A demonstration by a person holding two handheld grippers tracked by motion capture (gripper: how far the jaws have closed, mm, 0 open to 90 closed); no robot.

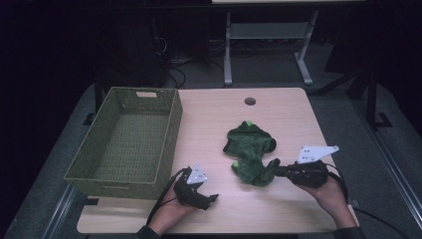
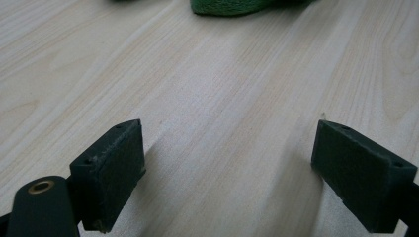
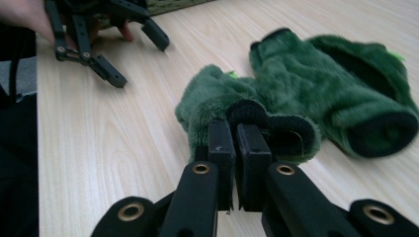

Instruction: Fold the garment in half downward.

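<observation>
My right claw [image 3: 236, 148] is clamped on the black cuff of the green furry garment [image 1: 250, 153] mid-desk, a firm edge to lift by (basket [image 1: 124, 142] waits left). Left claw [image 2: 227, 173] rests open, clear, ready to assist.

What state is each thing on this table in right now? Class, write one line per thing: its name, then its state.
Green furry garment: crumpled on the table, one dark cuff pinched in the right claw.
Basket: upright, open at the top, nothing inside.
Left claw: open, nothing between its jaws, low over bare wood.
Right claw: shut on the garment's cuff.
Table: light wood, round hole near its far edge.
</observation>
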